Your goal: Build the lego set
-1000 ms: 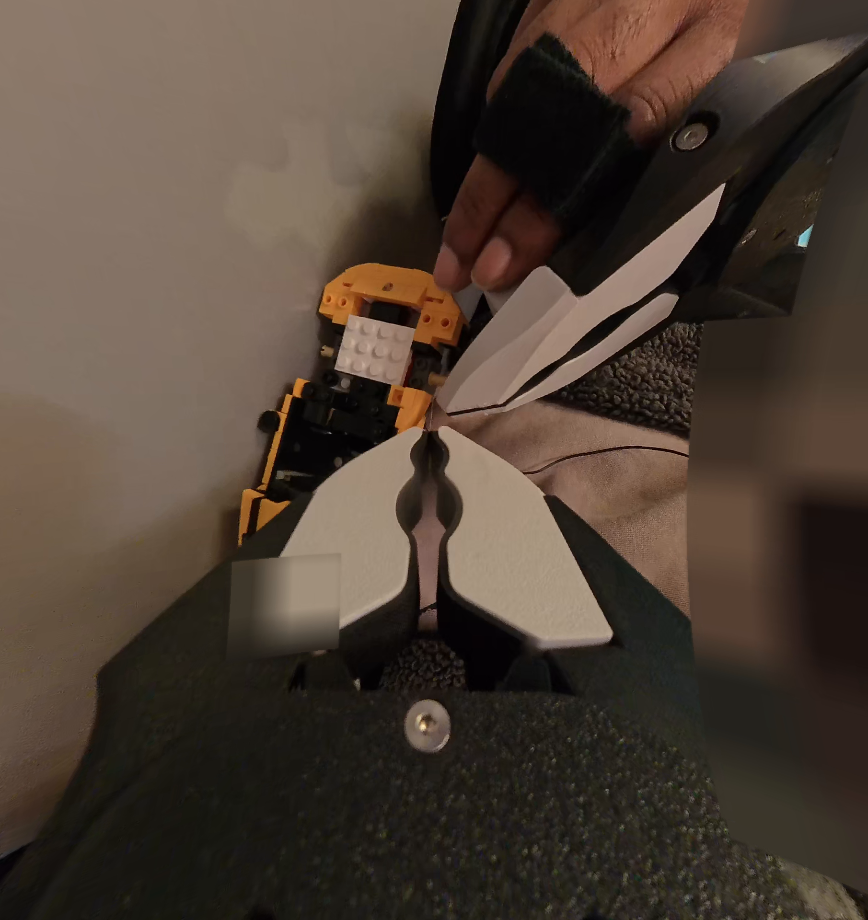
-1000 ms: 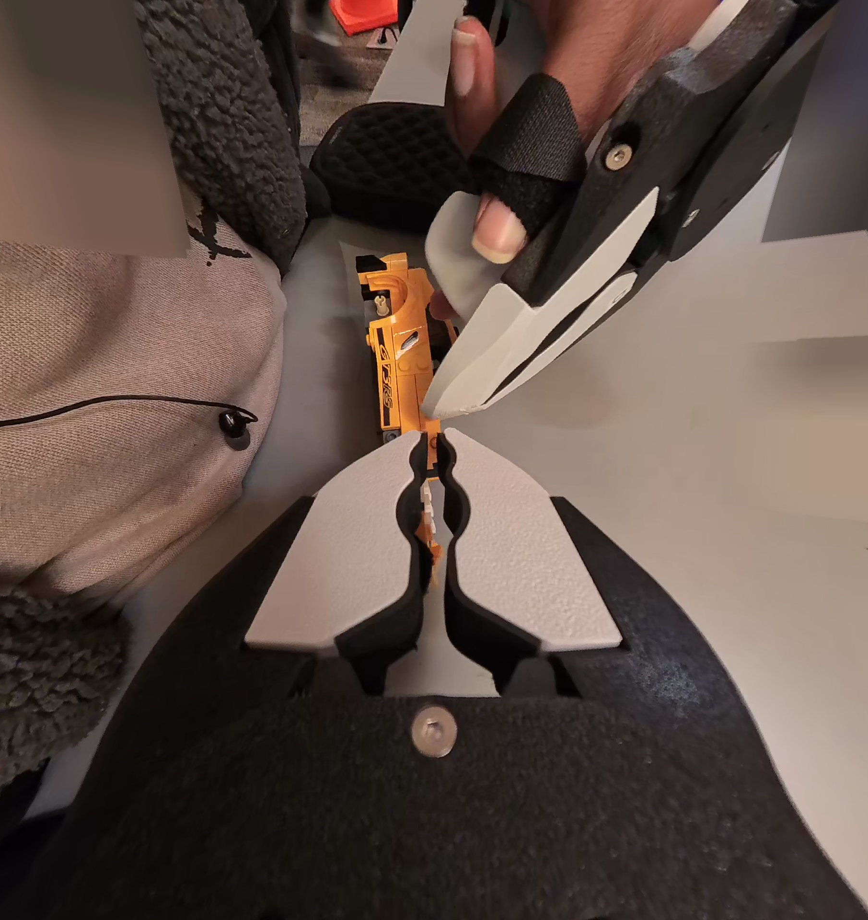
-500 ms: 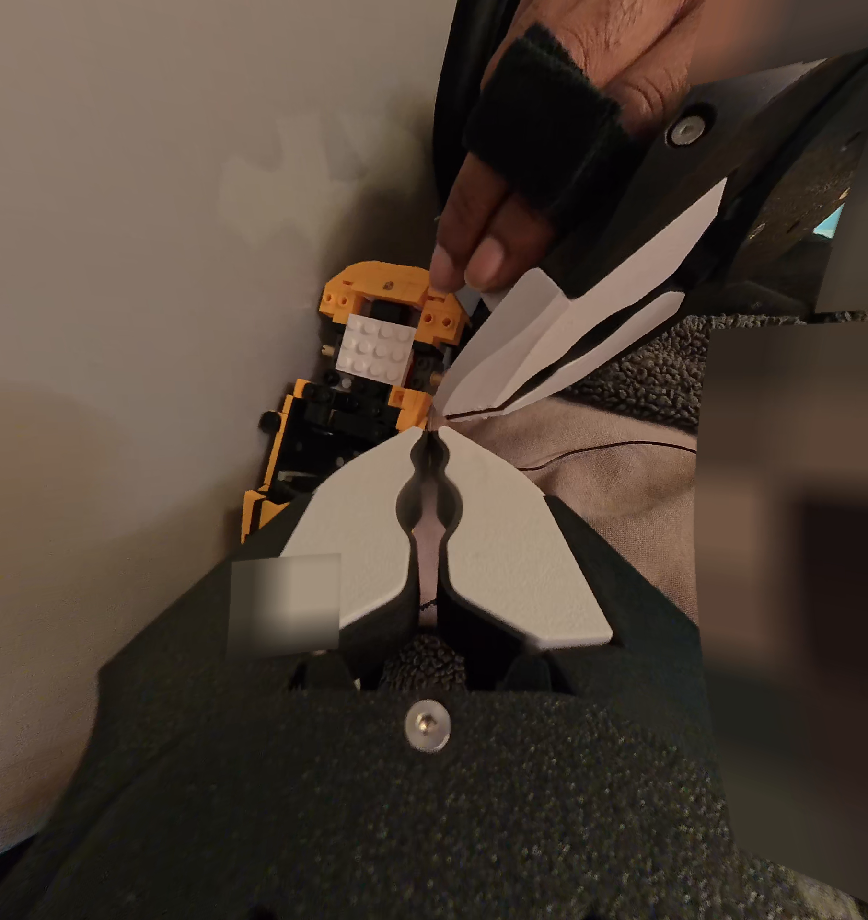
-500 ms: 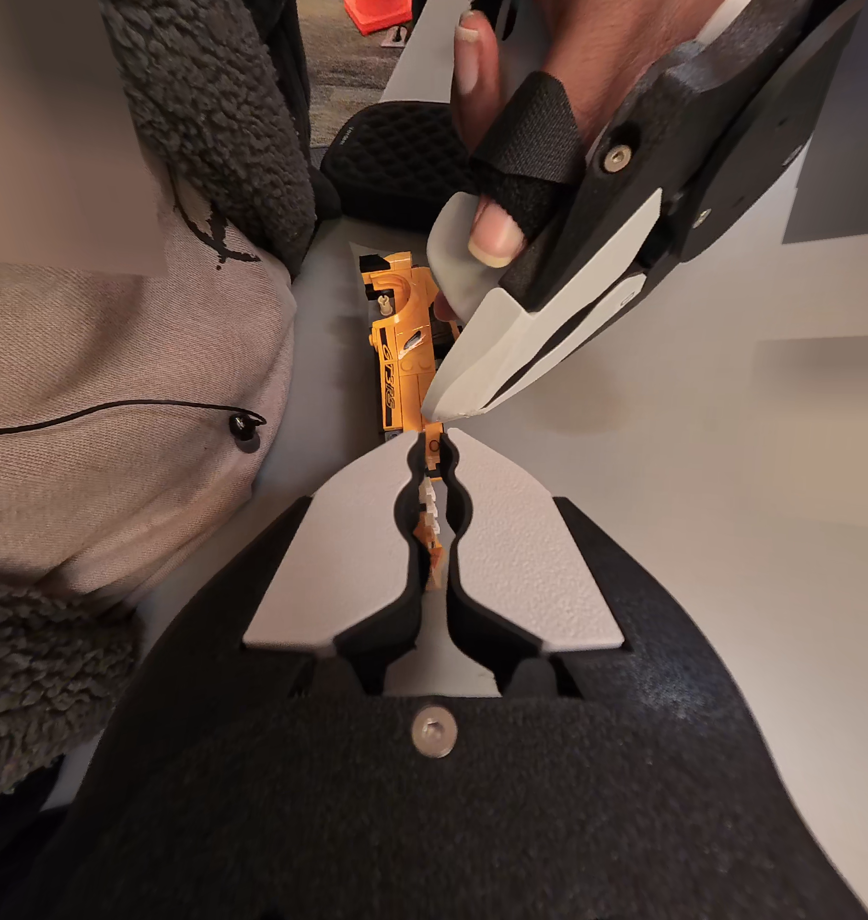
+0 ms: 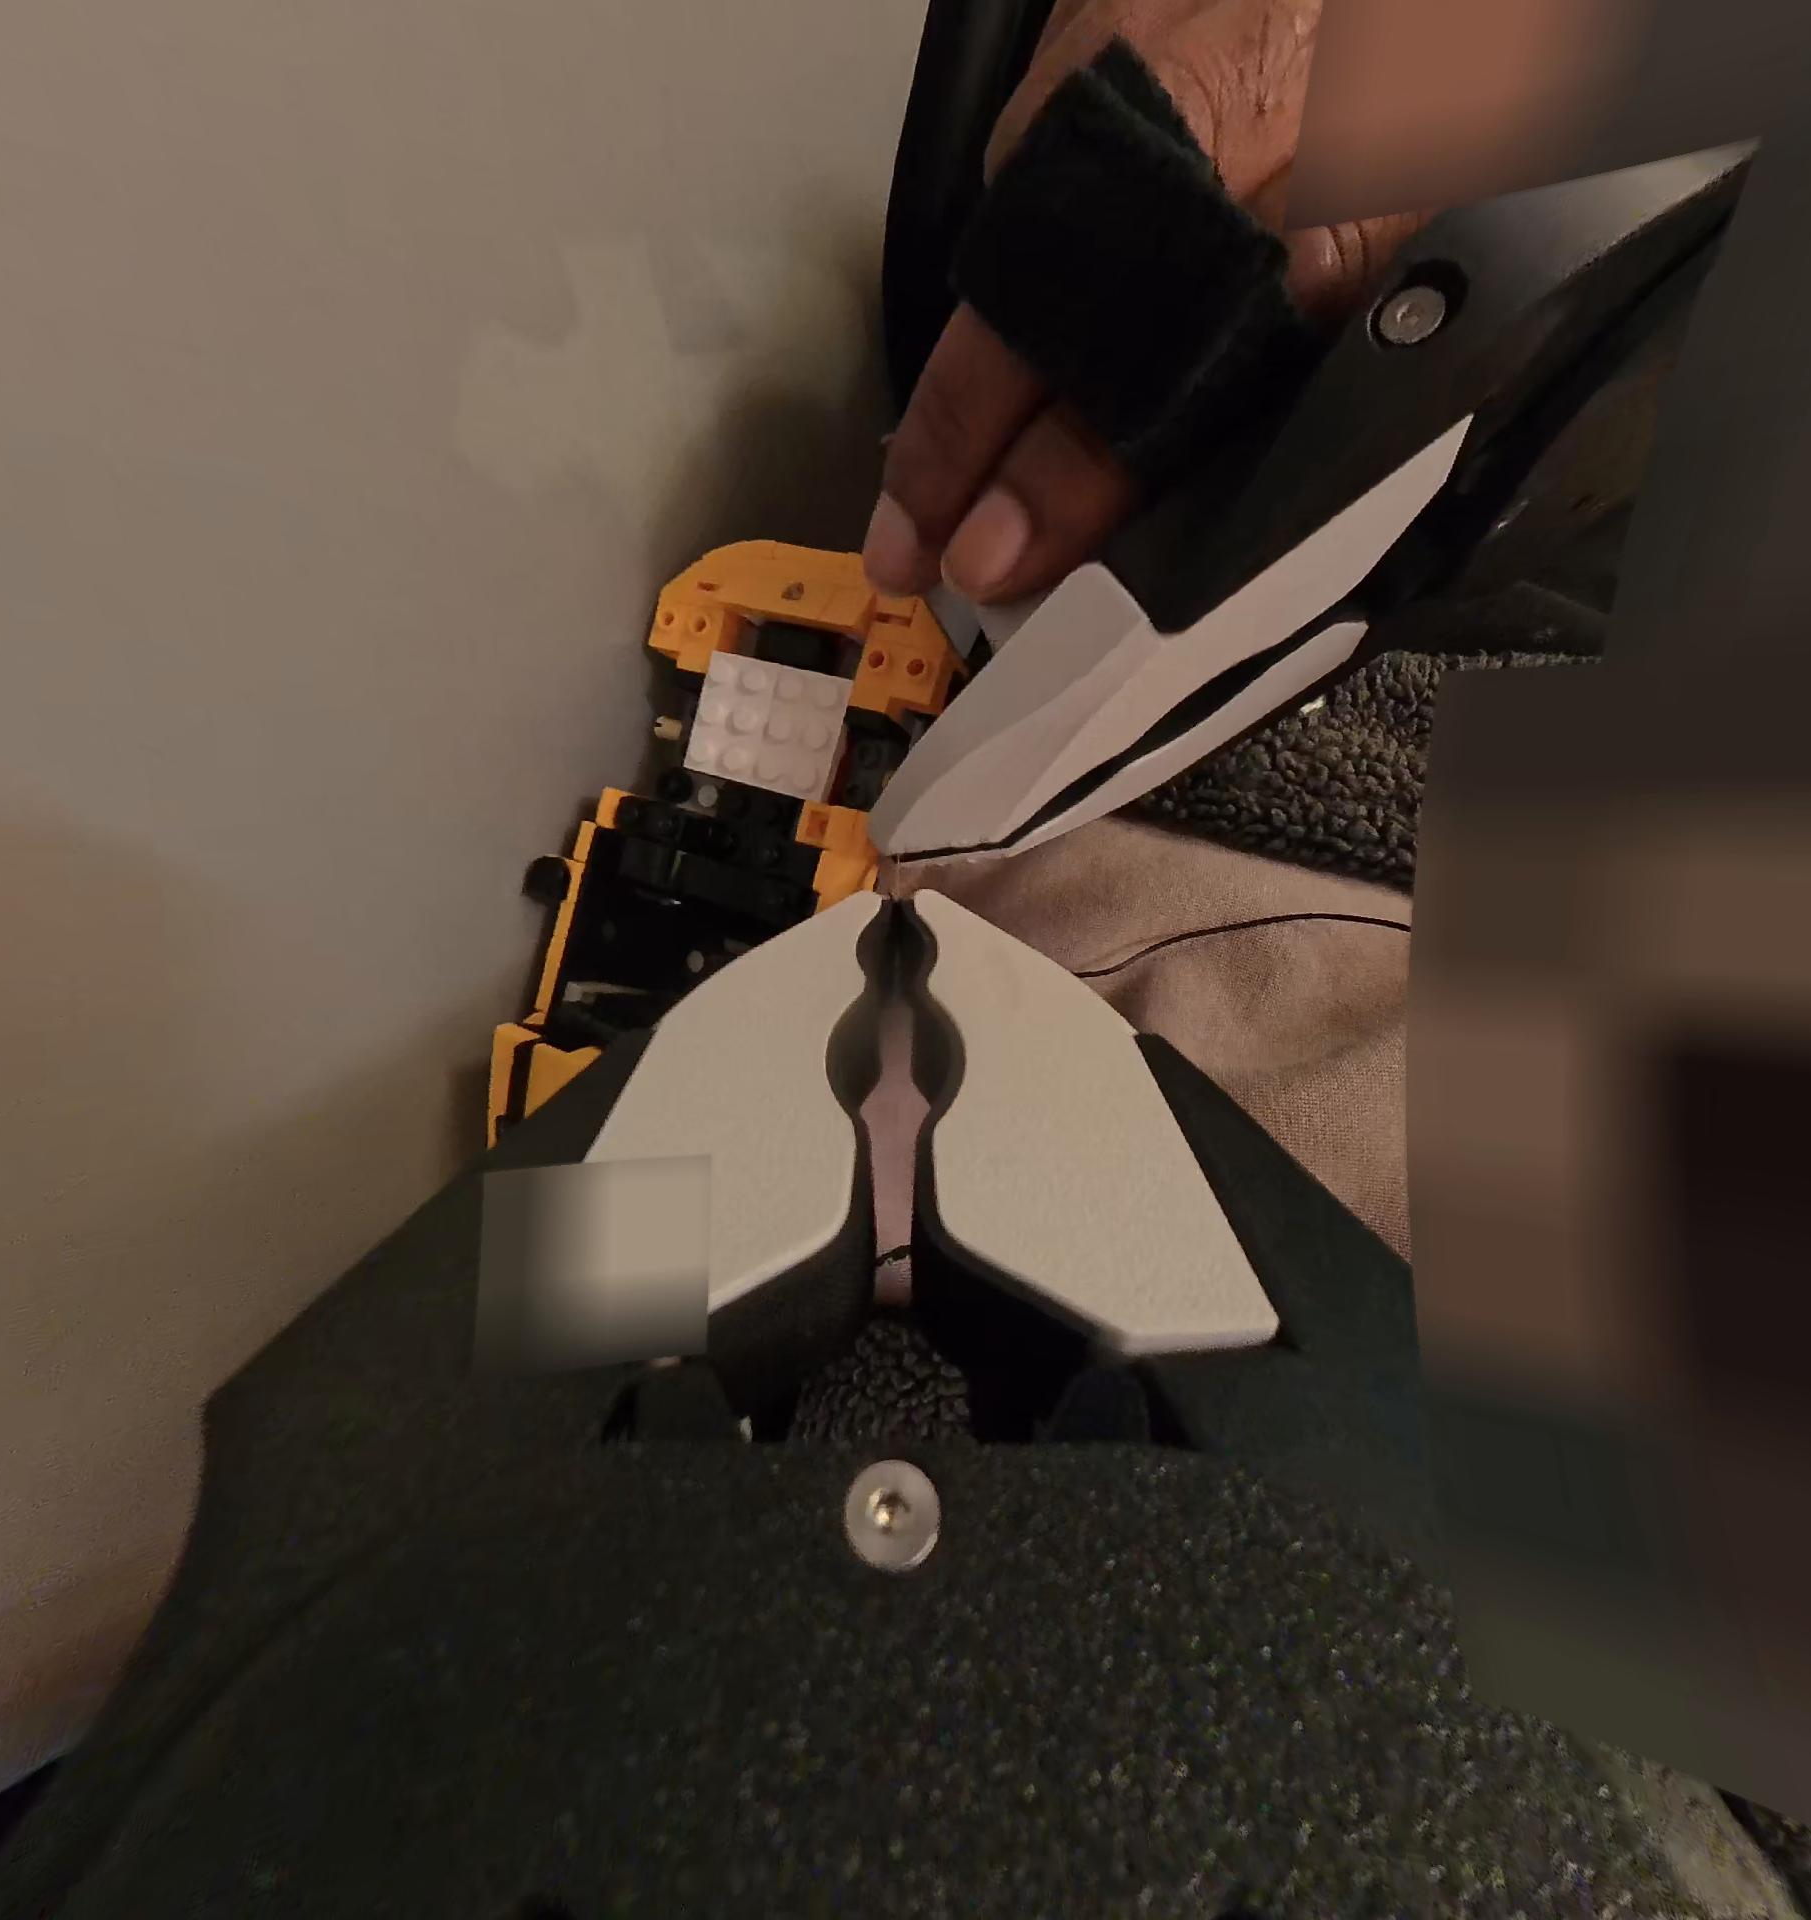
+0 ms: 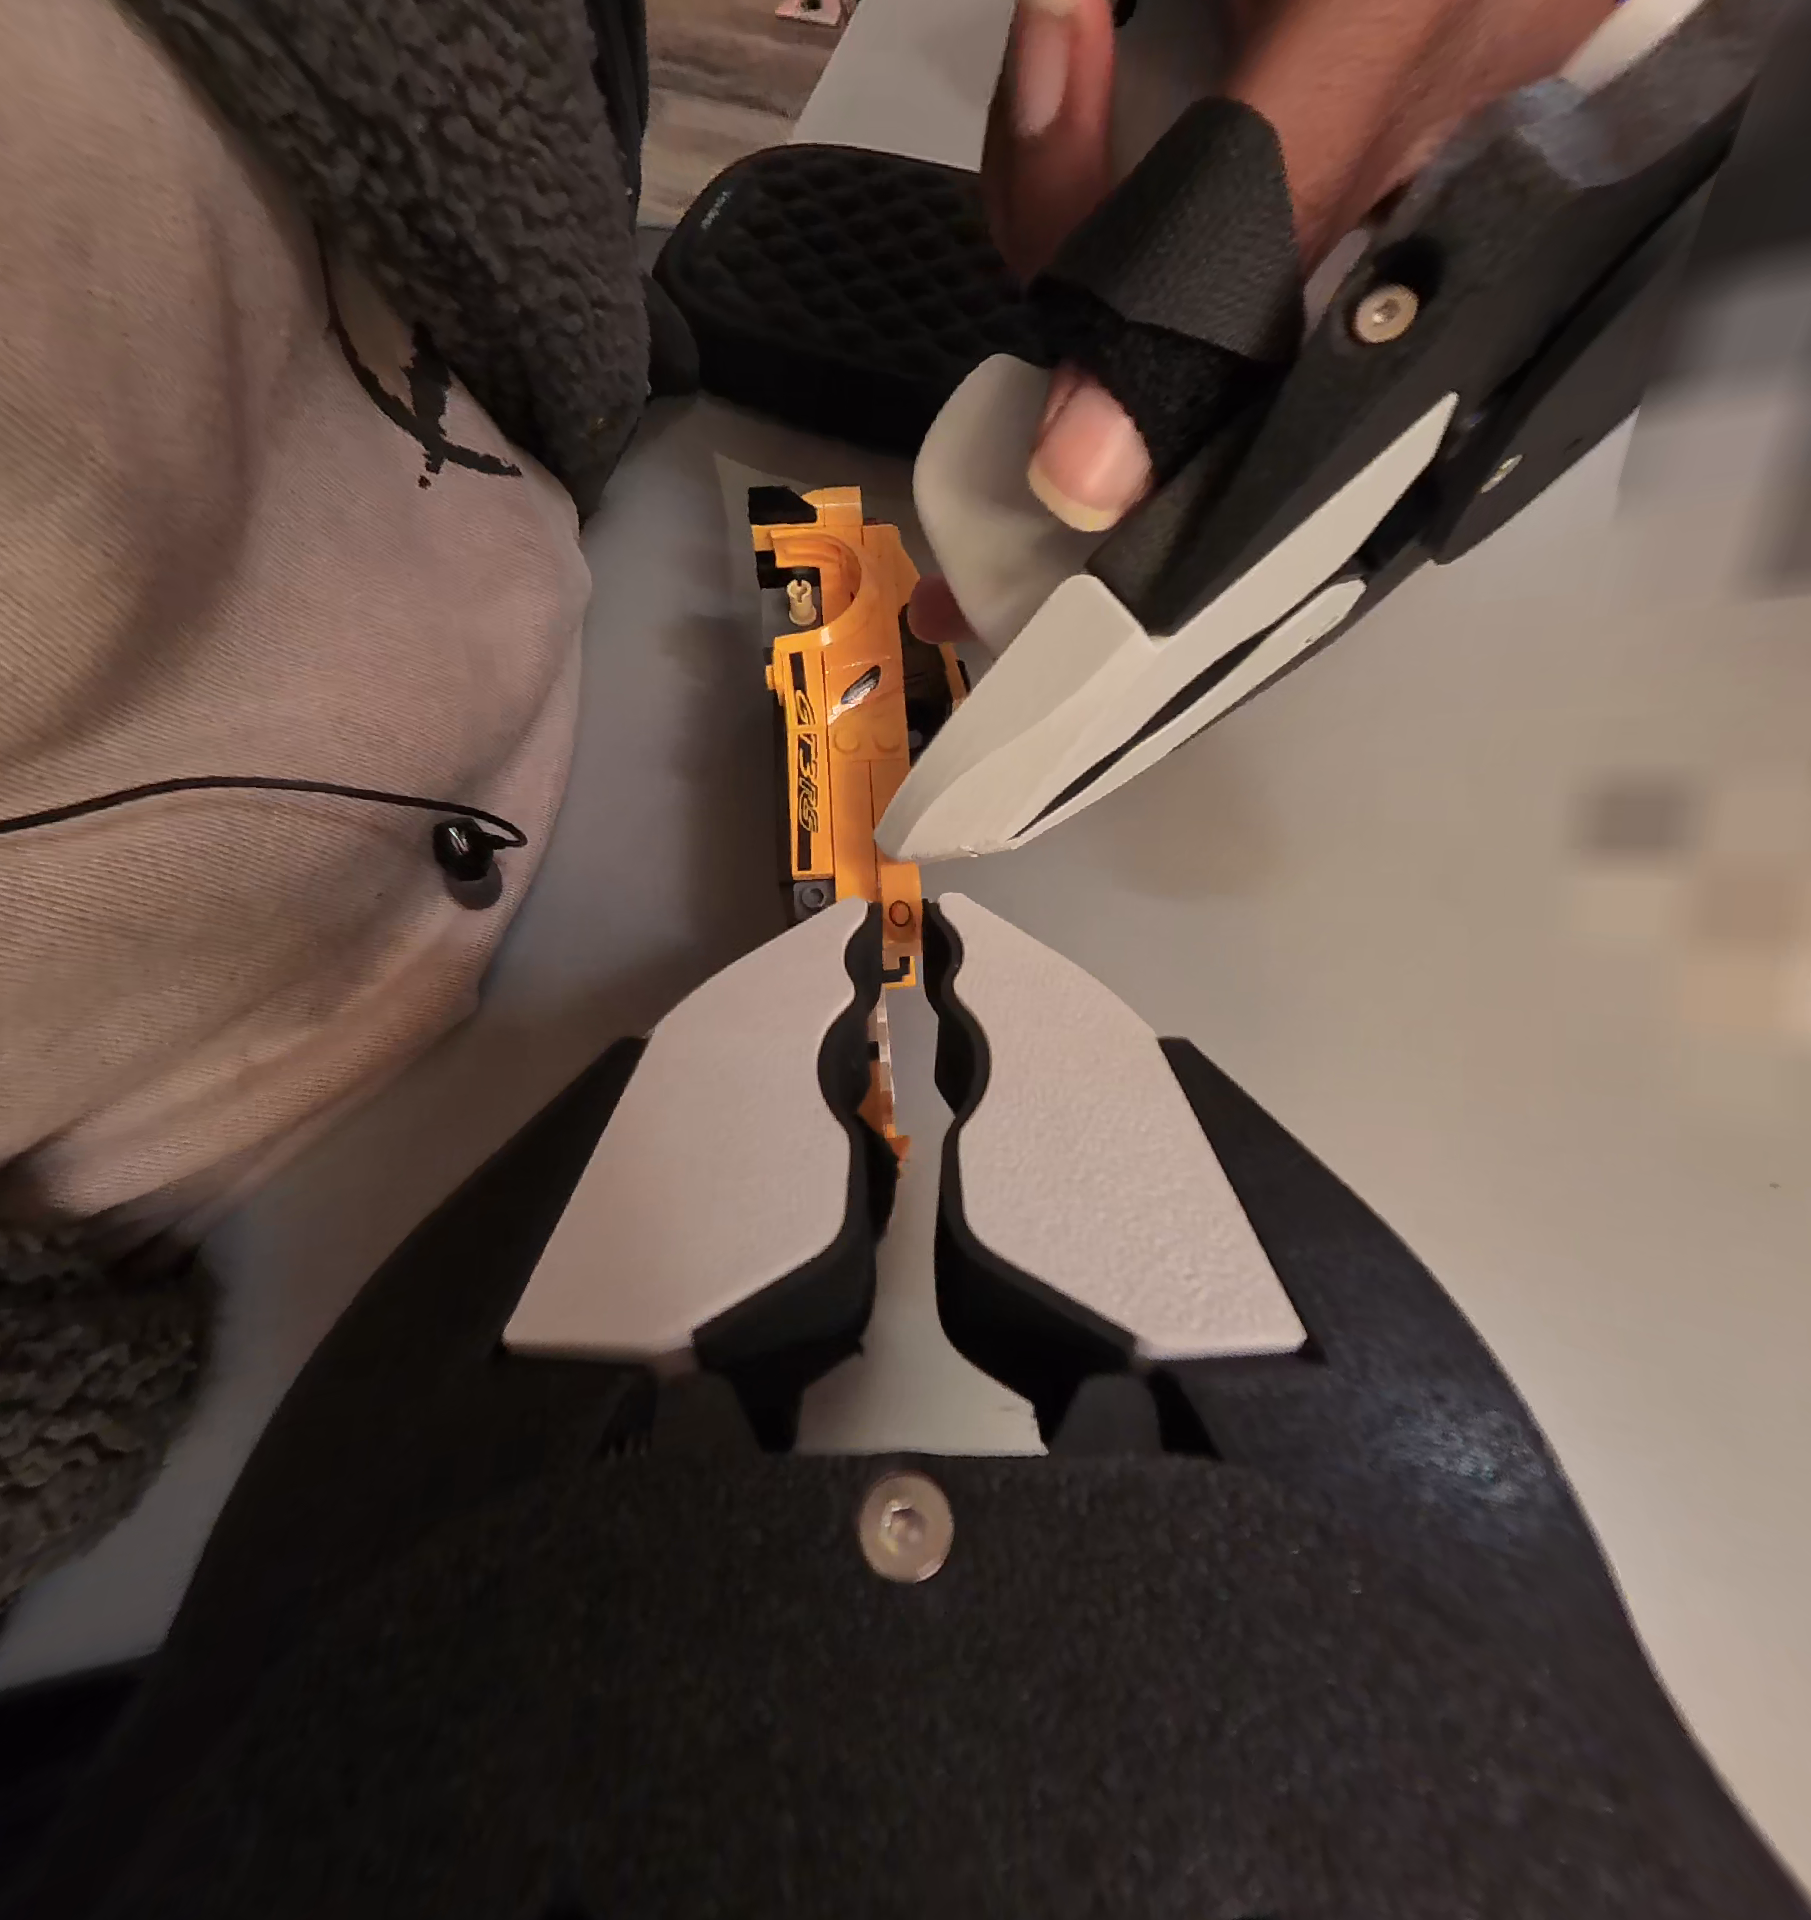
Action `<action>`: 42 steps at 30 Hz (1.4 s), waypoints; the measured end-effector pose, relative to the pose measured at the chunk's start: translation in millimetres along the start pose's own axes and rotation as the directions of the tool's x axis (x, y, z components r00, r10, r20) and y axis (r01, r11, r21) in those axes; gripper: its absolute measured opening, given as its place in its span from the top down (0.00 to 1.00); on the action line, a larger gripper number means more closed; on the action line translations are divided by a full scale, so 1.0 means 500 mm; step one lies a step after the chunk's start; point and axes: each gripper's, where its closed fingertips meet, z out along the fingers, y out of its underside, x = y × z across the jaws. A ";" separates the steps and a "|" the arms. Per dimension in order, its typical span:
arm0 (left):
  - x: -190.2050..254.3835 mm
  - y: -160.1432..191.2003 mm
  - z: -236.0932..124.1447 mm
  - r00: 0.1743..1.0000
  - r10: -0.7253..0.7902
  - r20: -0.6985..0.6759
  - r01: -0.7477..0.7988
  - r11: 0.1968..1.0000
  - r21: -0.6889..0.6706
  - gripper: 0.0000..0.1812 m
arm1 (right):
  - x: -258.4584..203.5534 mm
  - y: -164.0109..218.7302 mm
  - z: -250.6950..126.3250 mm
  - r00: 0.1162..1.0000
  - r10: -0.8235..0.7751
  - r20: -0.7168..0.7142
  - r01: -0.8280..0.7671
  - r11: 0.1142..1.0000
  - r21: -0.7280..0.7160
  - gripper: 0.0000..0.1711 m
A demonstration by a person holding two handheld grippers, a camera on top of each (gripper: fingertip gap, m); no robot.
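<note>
Orange car held on edge on the table, right gripper loosened.

Orange lego car (image 6: 844, 717) at 12 o'clock of my right gripper (image 6: 896, 914), whose tips have parted slightly around the car's end; grip looks marginal. Left gripper (image 5: 896, 906) closed, apparently empty. No containers visible.

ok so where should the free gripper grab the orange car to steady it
Grip the car across its flat orange side panels near the middle, coming from above along its length. The sides look parallel and smooth, while the top is open and studded around the white plate. The right gripper already pinches one end.
</note>
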 end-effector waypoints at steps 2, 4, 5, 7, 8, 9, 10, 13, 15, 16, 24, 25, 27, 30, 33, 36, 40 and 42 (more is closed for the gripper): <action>0.001 0.000 0.000 1.000 -0.002 -0.004 0.002 1.000 0.001 1.00 | -0.001 -0.001 0.000 1.000 -0.020 -0.008 0.020 1.000 -0.001 0.96; 0.001 -0.001 -0.001 1.000 -0.006 -0.010 0.006 1.000 0.004 1.00 | -0.001 0.000 0.000 0.999 -0.034 -0.015 0.034 0.999 -0.005 0.96; 0.002 -0.001 -0.002 1.000 -0.007 -0.012 0.007 1.000 0.006 1.00 | -0.003 0.000 0.001 0.999 -0.042 -0.017 0.042 0.999 -0.006 0.96; 0.001 -0.002 -0.002 1.000 -0.008 -0.014 0.008 1.000 0.008 1.00 | -0.003 0.000 0.001 0.998 -0.054 -0.026 0.054 0.999 -0.008 0.96; 0.001 -0.002 -0.003 1.000 -0.010 -0.016 0.010 1.000 0.010 1.00 | -0.002 -0.001 0.001 0.998 -0.057 -0.033 0.057 0.998 -0.009 0.96; 0.002 -0.002 -0.003 1.000 -0.011 -0.020 0.011 1.000 0.011 1.00 | -0.002 0.000 0.002 0.997 -0.061 -0.036 0.061 0.998 -0.011 0.96; 0.003 -0.002 -0.003 1.000 -0.012 -0.024 0.012 1.000 0.012 1.00 | -0.002 0.000 0.002 0.997 -0.066 -0.040 0.065 0.998 -0.012 0.96; 0.004 -0.003 -0.004 1.000 -0.010 -0.026 0.011 1.000 0.015 1.00 | 0.000 0.000 0.002 0.996 -0.076 -0.055 0.075 0.997 -0.017 0.97; 0.004 -0.003 -0.005 1.000 -0.009 -0.026 0.009 1.000 0.016 1.00 | -0.001 0.000 0.001 0.996 -0.076 -0.056 0.075 0.997 -0.015 0.97; 0.005 -0.003 -0.005 1.000 -0.009 -0.029 0.010 1.000 0.017 1.00 | -0.002 -0.001 0.001 0.996 -0.074 -0.055 0.074 0.997 -0.013 0.97; 0.010 -0.003 -0.010 1.000 0.023 -0.020 -0.022 1.000 0.021 0.94 | -0.005 -0.002 0.000 0.996 -0.072 -0.056 0.071 0.997 -0.018 0.98; 0.010 -0.002 -0.011 0.999 0.031 -0.014 -0.031 0.999 0.019 0.94 | -0.006 -0.003 0.001 0.996 -0.071 -0.055 0.070 0.997 -0.019 0.98; 0.007 0.000 -0.014 0.999 0.050 0.006 -0.050 0.999 0.017 0.93 | -0.009 -0.003 0.002 0.996 -0.070 -0.051 0.069 0.997 -0.023 0.98; 0.002 0.001 -0.022 0.995 0.089 0.043 -0.090 0.996 0.029 0.91 | -0.012 -0.004 0.001 0.997 -0.065 -0.048 0.064 0.997 -0.031 0.98; 0.001 0.006 -0.026 0.989 0.132 0.069 -0.134 0.990 0.032 0.90 | -0.015 -0.003 0.000 0.997 -0.061 -0.044 0.059 0.997 -0.045 0.98; -0.023 0.012 -0.033 0.950 0.247 0.190 -0.253 0.967 0.007 0.90 | -0.018 -0.003 -0.003 0.999 -0.047 -0.023 0.045 0.997 -0.060 0.97; -0.032 0.011 -0.038 0.867 0.400 0.297 -0.416 0.909 -0.007 0.88 | -0.016 -0.005 -0.005 0.999 -0.053 0.010 0.053 0.993 -0.109 0.97; -0.036 0.011 -0.040 0.824 0.456 0.336 -0.483 0.876 -0.005 0.87 | -0.017 -0.005 -0.004 0.998 -0.051 0.038 0.055 0.989 -0.134 0.97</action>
